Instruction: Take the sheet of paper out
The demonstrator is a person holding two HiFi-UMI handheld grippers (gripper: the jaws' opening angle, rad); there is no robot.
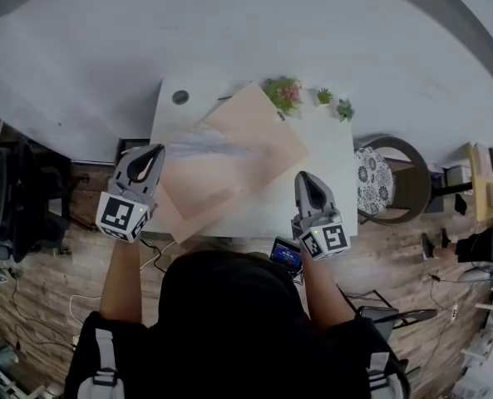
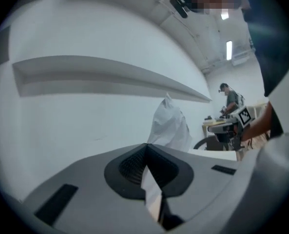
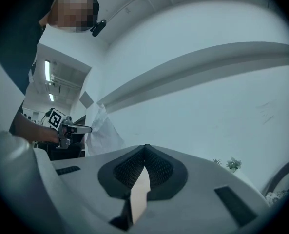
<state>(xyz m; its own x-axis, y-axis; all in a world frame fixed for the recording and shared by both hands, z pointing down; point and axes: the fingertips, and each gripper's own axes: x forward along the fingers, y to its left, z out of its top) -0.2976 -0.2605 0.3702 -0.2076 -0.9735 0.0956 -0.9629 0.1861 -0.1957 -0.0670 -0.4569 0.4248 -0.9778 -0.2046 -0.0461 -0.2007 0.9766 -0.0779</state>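
Pinched the paper [image 2: 171,126] between the closed jaws of the left tool [image 1: 152,152], at the tan envelope's [image 1: 246,131] left end; clamped that envelope in the right tool [image 1: 306,177], above the counter [image 1: 329,165].

Table [image 1: 333,173] far edge: potted plants [image 1: 283,92] block.
Table middle: tan envelope [image 1: 238,140] overlies it.
Table right strip: bare, passable.
Beyond table's right: chair [image 1: 383,179].

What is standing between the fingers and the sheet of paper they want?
Nothing visible does. The left gripper is shut on the sheet of paper, whose white, crumpled end rises just beyond it. The right gripper is shut on the tan envelope.
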